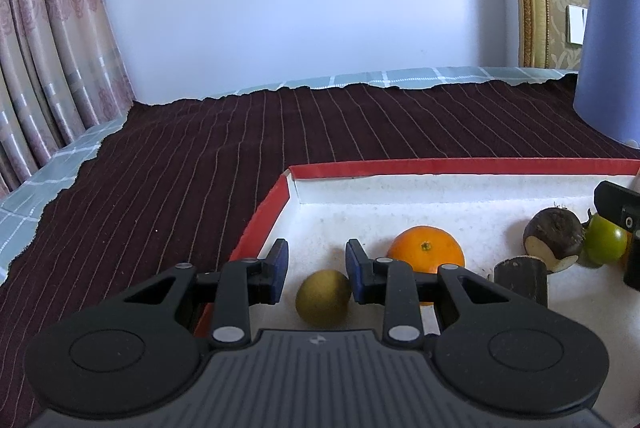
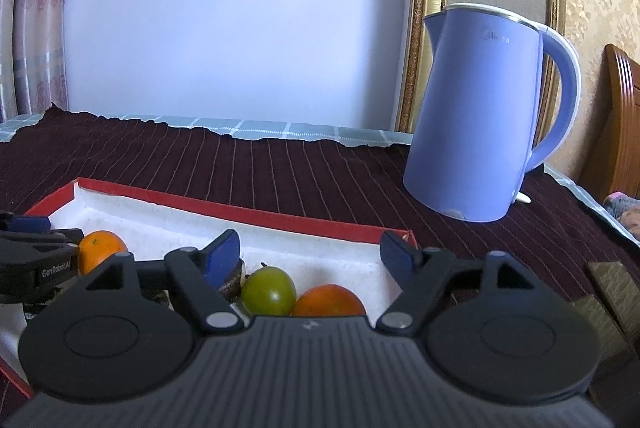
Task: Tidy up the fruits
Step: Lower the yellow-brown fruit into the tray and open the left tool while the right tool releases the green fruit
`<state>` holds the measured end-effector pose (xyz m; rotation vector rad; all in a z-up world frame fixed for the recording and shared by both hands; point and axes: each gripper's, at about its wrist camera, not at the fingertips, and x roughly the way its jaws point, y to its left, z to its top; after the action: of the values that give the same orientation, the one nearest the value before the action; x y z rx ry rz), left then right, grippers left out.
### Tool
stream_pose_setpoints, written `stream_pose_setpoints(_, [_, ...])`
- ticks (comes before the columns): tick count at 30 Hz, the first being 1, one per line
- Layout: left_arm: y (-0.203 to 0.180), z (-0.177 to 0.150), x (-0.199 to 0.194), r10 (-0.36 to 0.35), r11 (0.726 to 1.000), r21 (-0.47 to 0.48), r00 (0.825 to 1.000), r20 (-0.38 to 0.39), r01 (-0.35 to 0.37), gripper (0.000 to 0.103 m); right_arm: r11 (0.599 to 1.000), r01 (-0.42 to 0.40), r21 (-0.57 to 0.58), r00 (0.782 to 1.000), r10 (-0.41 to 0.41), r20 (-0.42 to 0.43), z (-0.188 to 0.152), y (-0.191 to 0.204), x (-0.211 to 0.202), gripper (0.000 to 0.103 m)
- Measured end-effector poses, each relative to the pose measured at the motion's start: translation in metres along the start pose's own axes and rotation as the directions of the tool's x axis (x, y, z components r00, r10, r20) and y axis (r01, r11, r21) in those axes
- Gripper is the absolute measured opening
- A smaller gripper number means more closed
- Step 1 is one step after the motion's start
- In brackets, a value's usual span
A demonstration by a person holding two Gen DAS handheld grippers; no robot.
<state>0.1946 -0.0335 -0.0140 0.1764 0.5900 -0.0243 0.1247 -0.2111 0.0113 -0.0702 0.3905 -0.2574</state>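
fruits first: a round orange mandarin [image 1: 426, 249], a small yellow-green round fruit [image 1: 323, 297], a green tomato-like fruit [image 2: 268, 290] and an orange-red round fruit [image 2: 329, 301] all sit inside the shallow white tray with the red rim [image 1: 440, 165], along with a dark purple, partly peeled bulb [image 1: 554, 233] and a dark stubby cylinder [image 1: 520, 278]. the tray rests on a dark maroon striped cloth [image 1: 160, 168], with a tall lilac electric kettle [image 2: 476, 116] standing beyond it.

left gripper [image 1: 317, 270] hangs low over the tray's near left corner, blue pads at their narrowest and not touching the yellow-green fruit lying just below the gap; nothing held there. right gripper [image 2: 310, 254] hovers over the green and orange-red pair, jaws spread wide and empty.

by my read, the gathering looks largely done, since every fruit in view is already in the tray. what's left seems to be tidying or grouping, though any fruit outside these views can't be ruled out.
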Motion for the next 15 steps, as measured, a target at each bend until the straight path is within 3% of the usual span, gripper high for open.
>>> stream_pose_setpoints(2, [0.001, -0.001, -0.001, -0.002, 1.0, -0.003, 1.0, -0.003, 0.002, 0.042, 1.0, 0.003, 0.002, 1.0, -0.003, 0.002, -0.001, -0.001, -0.002, 0.088])
stream_pose_setpoints(3, [0.002, -0.001, -0.002, 0.002, 1.0, -0.005, 1.0, 0.0, -0.002, 0.059, 1.0, 0.004, 0.002, 1.0, -0.004, 0.002, -0.002, -0.001, -0.002, 0.089])
stream_pose_setpoints(4, [0.003, -0.001, -0.004, -0.002, 1.0, -0.005, 1.0, 0.013, 0.002, 0.064, 1.0, 0.006, 0.004, 1.0, -0.006, 0.002, -0.002, -0.001, -0.003, 0.092])
stream_pose_setpoints(7, [0.001, -0.002, -0.011, 0.01, 1.0, 0.008, 0.999, 0.037, -0.01, 0.067, 1.0, 0.006, 0.007, 1.0, -0.007, 0.011, -0.003, -0.002, -0.006, 0.097])
stream_pose_setpoints(15, [0.001, -0.006, -0.017, 0.022, 1.0, 0.02, 0.999, 0.038, -0.022, 0.068, 1.0, 0.006, 0.003, 1.0, -0.006, 0.002, -0.007, -0.003, -0.012, 0.101])
